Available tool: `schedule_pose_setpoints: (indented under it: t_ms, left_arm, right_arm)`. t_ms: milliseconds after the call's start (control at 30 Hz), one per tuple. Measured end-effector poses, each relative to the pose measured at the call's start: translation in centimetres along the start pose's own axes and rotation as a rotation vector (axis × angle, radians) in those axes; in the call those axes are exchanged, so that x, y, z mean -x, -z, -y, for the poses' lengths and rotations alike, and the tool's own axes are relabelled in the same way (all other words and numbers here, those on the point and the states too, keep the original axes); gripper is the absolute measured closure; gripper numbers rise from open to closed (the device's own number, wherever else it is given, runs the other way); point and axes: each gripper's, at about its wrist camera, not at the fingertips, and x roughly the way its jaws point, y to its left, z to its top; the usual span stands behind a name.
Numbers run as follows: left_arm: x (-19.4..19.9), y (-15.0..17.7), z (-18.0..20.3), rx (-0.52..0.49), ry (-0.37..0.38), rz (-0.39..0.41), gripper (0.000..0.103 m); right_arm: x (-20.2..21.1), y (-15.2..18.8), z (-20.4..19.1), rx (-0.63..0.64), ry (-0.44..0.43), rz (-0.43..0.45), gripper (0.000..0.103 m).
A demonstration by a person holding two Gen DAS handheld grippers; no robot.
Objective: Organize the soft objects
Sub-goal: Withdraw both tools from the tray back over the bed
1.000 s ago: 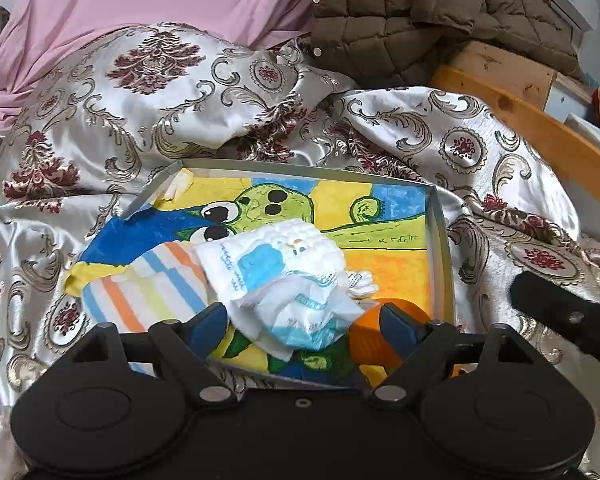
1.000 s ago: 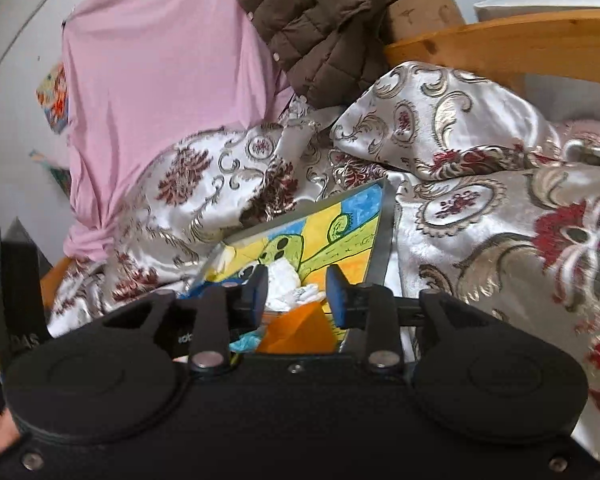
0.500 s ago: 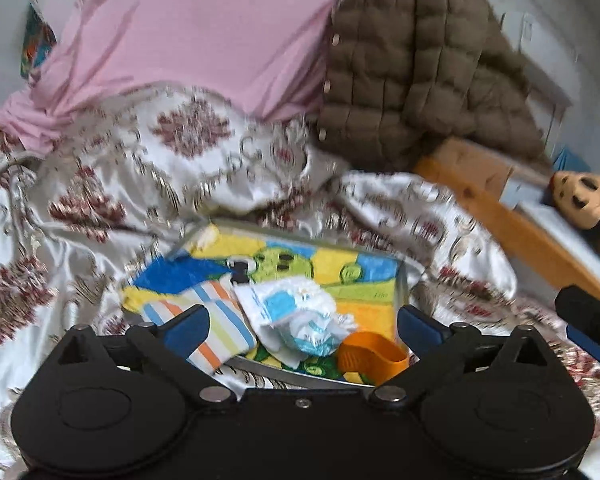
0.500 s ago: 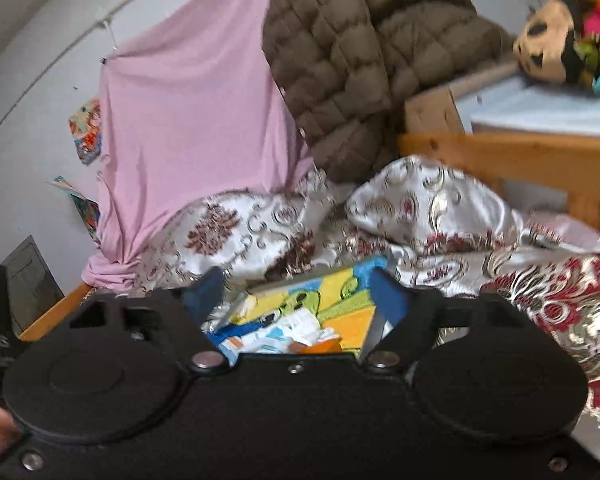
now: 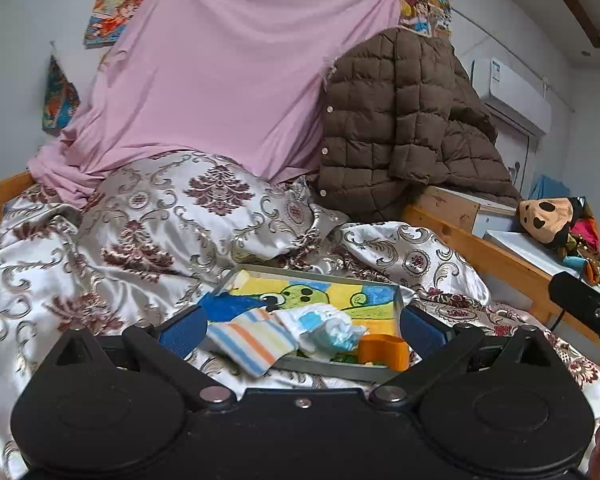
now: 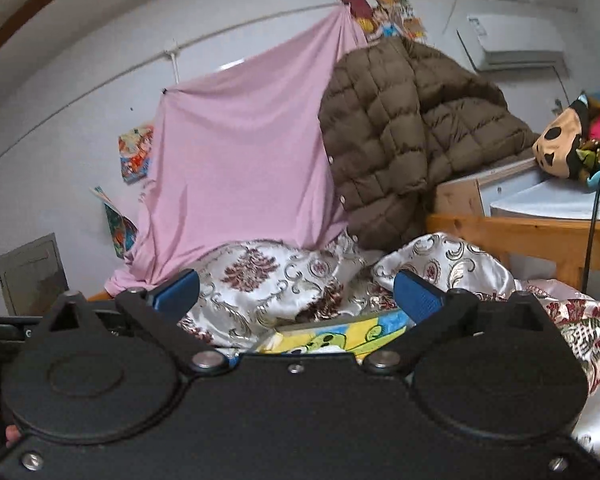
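Note:
A shallow grey tray (image 5: pixel 332 369) with a cartoon picture on its floor lies on the bed. In it are a striped cloth (image 5: pixel 252 340), a crumpled white and blue bundle (image 5: pixel 324 324) and an orange piece (image 5: pixel 384 350). My left gripper (image 5: pixel 300 328) hangs open, back from the tray's near edge, with nothing between its blue pads. My right gripper (image 6: pixel 296 294) points level over the bedding, its jaws opening and empty. Its body hides most of the tray (image 6: pixel 364 332). Part of the right gripper (image 5: pixel 584 308) shows at the right edge of the left wrist view.
A patterned satin bedcover (image 5: pixel 172 220) is bunched around the tray. Behind it hang a pink sheet (image 5: pixel 228 80) and a brown quilted jacket (image 5: pixel 404 128). A wooden bed rail (image 5: pixel 480 256) runs along the right, with a plush toy (image 5: pixel 548 216) beyond it.
Both grippers drew back and rose from the tray. The right one let go of the orange piece and opened wide. The left one widened away from the white and blue bundle.

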Motion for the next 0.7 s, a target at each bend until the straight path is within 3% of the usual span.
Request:
schedule_pose_setpoints:
  t_ms: [333,700]
  left_arm:
    - [5.3,3.3,-3.2,-0.002,-0.018,0.039,0.001]
    - [7.4,6.9,-5.0,0.021,-0.038,-0.056,0.001]
  right_arm:
    - [4.1,1.6,-2.8,0.044,0.033,0.002,0.001]
    - [6.9,3.9,-4.1,0.046,0.071,-0.095,0.001]
